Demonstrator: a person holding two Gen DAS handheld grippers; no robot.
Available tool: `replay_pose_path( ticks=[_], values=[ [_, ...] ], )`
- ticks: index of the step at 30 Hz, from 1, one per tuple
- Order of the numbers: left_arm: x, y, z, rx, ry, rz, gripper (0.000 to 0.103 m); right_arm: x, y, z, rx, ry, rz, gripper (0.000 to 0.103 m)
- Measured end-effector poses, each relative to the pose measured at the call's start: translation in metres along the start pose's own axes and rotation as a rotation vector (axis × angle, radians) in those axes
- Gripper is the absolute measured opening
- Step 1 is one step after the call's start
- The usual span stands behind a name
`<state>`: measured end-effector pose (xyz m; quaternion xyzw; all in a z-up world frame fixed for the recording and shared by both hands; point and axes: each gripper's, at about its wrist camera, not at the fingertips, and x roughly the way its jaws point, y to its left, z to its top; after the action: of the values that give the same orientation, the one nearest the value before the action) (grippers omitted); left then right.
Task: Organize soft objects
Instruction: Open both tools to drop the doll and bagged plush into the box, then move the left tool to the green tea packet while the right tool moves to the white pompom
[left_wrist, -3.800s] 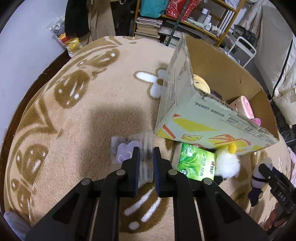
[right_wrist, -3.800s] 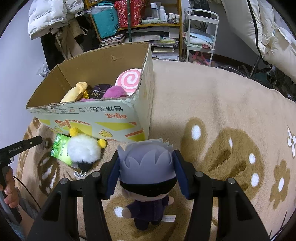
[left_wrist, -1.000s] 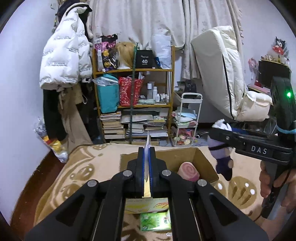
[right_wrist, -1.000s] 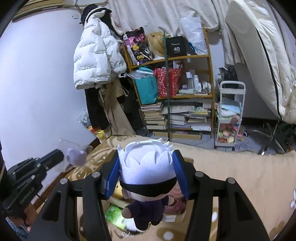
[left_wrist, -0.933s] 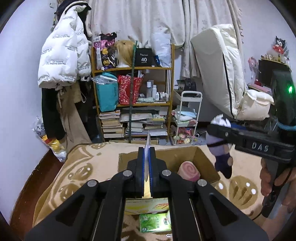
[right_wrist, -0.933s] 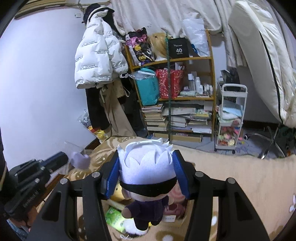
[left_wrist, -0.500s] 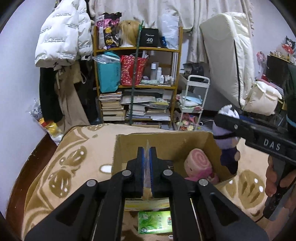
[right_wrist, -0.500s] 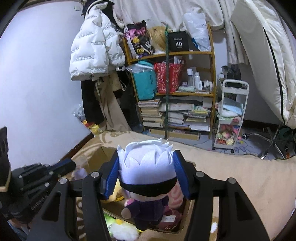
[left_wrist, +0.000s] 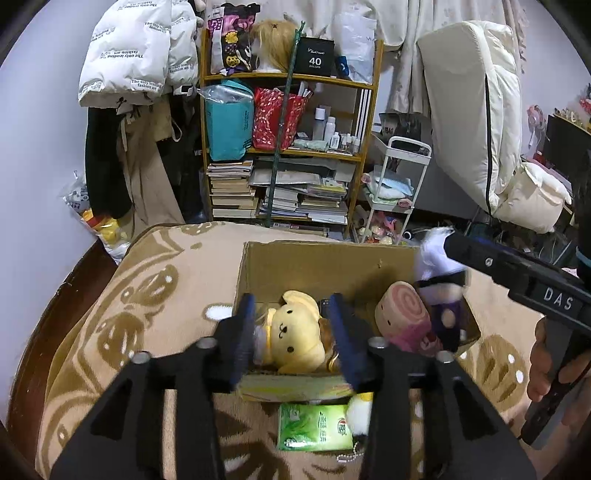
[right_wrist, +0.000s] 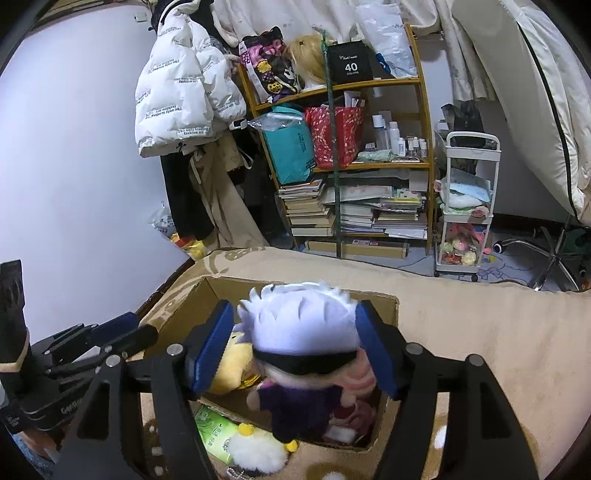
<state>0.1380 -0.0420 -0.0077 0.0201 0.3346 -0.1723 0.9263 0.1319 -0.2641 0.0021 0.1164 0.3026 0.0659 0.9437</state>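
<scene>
An open cardboard box (left_wrist: 325, 254) stands on the beige blanket, holding a yellow dog plush (left_wrist: 295, 332) and a pink swirl plush (left_wrist: 402, 317). My left gripper (left_wrist: 290, 306) hangs over the box's near left part with its jaws opening. A clear packet (left_wrist: 258, 332) shows by its left pad, no longer pinched. My right gripper (right_wrist: 295, 314) hovers over the box (right_wrist: 207, 302), jaws opening. The white-haired doll (right_wrist: 299, 332) is blurred between the pads, which stand just clear of its head. That doll (left_wrist: 439, 295) also shows at the box's right side.
A green tissue pack (left_wrist: 314, 428) and a white fluffy pompom (left_wrist: 360, 410) lie on the blanket against the box's near wall. Behind the bed are a wooden shelf (left_wrist: 288, 147) of books and bags, a white cart (left_wrist: 391, 184) and hanging coats. A hand (left_wrist: 546, 362) holds the right gripper.
Both grippers sank toward the box. The left jaws, shut on the clear packet before, have spread and let it go. The right jaws have widened off the doll's head.
</scene>
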Motion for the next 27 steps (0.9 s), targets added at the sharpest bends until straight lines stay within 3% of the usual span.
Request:
replay_pose_path(
  ticks=[4,7,14,21,27],
  values=[
    [-0.010,-0.002,-0.002,0.021,-0.017,0.023,0.058,-0.007,0.000,0.000,0.011,-0.007,0.016,0.079],
    [-0.014,-0.002,-0.003,0.024,-0.017,0.033,0.068,-0.012,0.000,0.000,0.007,-0.016,0.008,0.088],
    [-0.016,0.004,-0.007,0.008,0.000,0.071,0.086,-0.016,0.002,-0.004,0.005,0.001,0.014,0.090],
    [-0.014,0.009,-0.006,-0.022,0.036,0.064,0.091,-0.020,0.011,-0.012,-0.025,0.026,0.012,0.097],
    [-0.027,0.002,-0.012,0.035,0.039,0.084,0.093,-0.032,0.019,-0.020,-0.041,0.036,0.011,0.099]
  ],
)
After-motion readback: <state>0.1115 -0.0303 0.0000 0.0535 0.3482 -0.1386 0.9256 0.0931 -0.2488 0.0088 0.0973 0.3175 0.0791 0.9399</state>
